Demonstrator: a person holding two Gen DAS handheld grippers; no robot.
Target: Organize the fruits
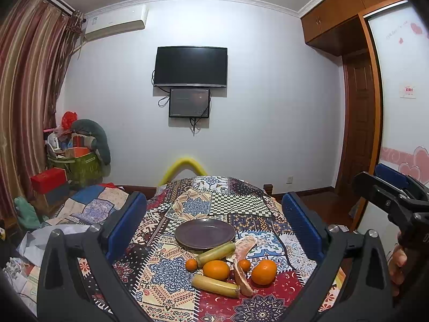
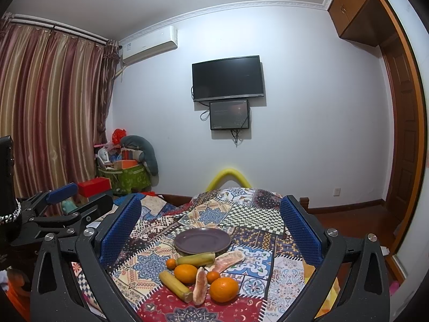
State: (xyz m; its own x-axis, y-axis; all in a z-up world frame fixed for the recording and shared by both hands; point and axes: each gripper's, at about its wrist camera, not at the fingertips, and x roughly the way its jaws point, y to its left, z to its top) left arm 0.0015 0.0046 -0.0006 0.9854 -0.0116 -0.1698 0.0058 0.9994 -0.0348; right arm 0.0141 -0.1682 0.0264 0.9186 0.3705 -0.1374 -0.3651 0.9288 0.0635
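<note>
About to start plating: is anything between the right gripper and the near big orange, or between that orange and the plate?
Nothing blocks the right gripper, jaws open above the pile, from the big orange. Toward the plate, a small orange, a pomelo wedge and a sugarcane piece lie between; lift over them.

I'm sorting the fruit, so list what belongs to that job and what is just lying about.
For the job: plate, two large oranges, two small oranges, two sugarcane pieces, two pomelo segments.

Lying about: red box, green bag, yellow tube.
</note>
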